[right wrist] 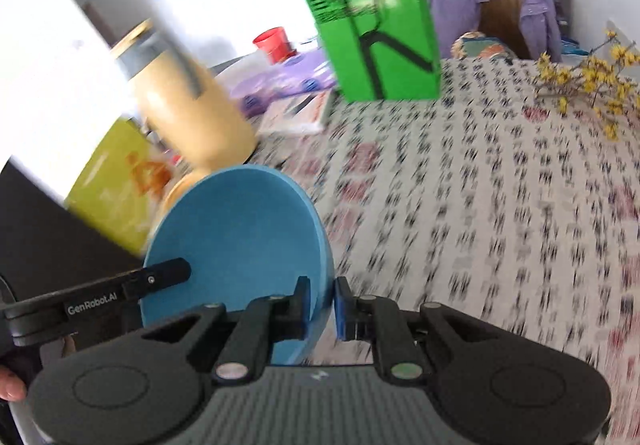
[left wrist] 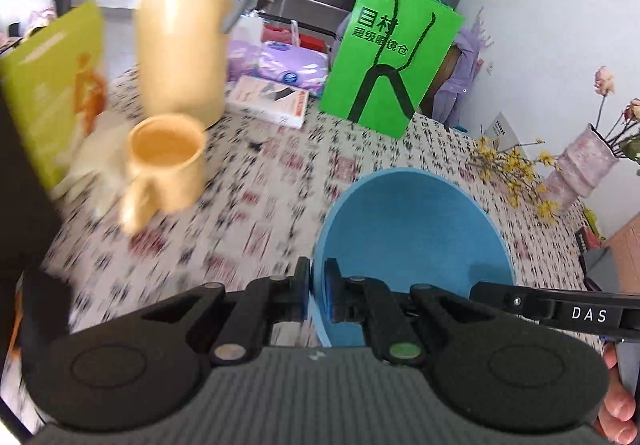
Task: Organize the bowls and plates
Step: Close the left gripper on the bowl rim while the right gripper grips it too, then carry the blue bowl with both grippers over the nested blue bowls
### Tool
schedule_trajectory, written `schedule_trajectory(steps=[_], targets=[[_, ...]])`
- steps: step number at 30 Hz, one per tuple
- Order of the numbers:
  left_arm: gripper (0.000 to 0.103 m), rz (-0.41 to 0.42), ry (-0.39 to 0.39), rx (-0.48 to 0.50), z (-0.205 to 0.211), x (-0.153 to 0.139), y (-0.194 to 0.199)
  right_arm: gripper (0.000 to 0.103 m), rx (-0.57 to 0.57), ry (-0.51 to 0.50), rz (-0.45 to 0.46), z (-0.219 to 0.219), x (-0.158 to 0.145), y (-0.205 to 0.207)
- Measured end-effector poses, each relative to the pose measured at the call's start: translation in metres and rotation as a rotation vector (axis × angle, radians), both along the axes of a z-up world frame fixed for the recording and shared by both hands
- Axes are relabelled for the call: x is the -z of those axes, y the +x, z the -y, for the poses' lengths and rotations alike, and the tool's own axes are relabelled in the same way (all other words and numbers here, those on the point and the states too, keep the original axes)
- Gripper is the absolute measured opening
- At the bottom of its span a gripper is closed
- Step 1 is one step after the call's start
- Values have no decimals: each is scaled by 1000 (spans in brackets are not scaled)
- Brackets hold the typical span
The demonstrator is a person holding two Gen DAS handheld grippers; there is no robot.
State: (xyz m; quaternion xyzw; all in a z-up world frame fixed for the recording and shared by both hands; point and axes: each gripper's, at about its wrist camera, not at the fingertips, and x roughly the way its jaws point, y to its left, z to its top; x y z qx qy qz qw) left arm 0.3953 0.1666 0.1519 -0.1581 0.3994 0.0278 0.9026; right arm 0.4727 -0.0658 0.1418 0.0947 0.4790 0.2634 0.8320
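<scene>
The left gripper [left wrist: 317, 285] is clamped on the rim of a blue bowl [left wrist: 416, 241], held clear above the patterned surface [left wrist: 280, 181]. The right gripper [right wrist: 323, 299] is clamped on the rim of a blue plate [right wrist: 236, 233], also held off the surface. Both items are grasped and carried; placement remains. No stacking location is identifiable in either view.
</scene>
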Motion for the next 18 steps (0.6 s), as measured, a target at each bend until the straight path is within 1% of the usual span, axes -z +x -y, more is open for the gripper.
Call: schedule_trajectory(steps=[4,9,11,14,18], targets=[[8,0,5,-30,-4,5,-64,12,-48,7,-12,0,4,-56],[9,-18,-13,-71,-7,17,-126,13,-98,6,-15,-2,12,-116],[9,-30,-26,-78,-10,22,-144,13,-116,5,-26,-2,17,-133],[9,-38,-15,-82,-9,29,-167,13,-136,4,-37,-4,22,-153],[9,-36,-9,-94,-9,32,-185,13,-156,-1,-44,-6,28,-173]])
